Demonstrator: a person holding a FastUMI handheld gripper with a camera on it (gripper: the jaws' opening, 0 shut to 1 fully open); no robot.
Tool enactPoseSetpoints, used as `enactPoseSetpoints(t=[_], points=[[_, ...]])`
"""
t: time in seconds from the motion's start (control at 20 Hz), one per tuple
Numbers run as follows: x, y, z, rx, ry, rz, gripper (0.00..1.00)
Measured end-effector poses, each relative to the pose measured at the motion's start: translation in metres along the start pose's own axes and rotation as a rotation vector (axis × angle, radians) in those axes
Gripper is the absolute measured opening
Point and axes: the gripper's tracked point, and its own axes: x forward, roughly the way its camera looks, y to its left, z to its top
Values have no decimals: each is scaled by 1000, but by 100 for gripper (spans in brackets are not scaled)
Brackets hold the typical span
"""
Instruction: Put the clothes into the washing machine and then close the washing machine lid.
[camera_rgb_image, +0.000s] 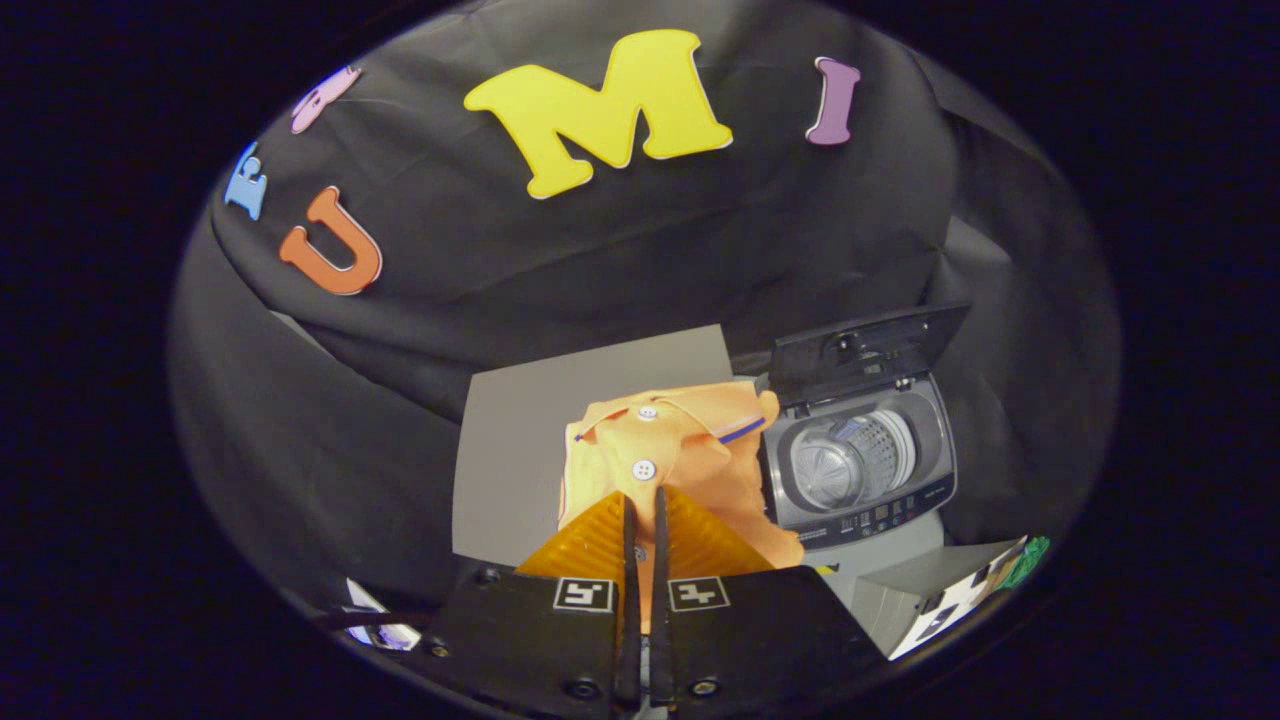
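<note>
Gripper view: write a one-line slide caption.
Hand-held gripper shut on orange shirt, beside washing machine with lid raised.

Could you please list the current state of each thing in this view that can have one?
gripper: shut on the orange shirt, fingers pressed together on the cloth.
orange shirt: held in the fingers, bunched, outside the washer.
washing machine: drum looks empty.
washing machine lid: raised open.

Illumination even and moderate, coming from above and in front; black cloth wall (620, 270) absorbs most light. Orange garment (680, 450) and washing machine (865, 470) sharp, well exposed. Mild glare inside the drum. Strong fisheye curvature at the margins; lower edge soft and dim.
</note>
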Motion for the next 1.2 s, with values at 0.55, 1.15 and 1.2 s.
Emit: enactPoseSetpoints(t=[0.55, 1.15, 1.2], points=[[-37, -110, 35, 14, -53, 44, 7], [-43, -200, 72, -20, -107, 24, 7], [-38, -207, 72, -23, -101, 17, 7]])
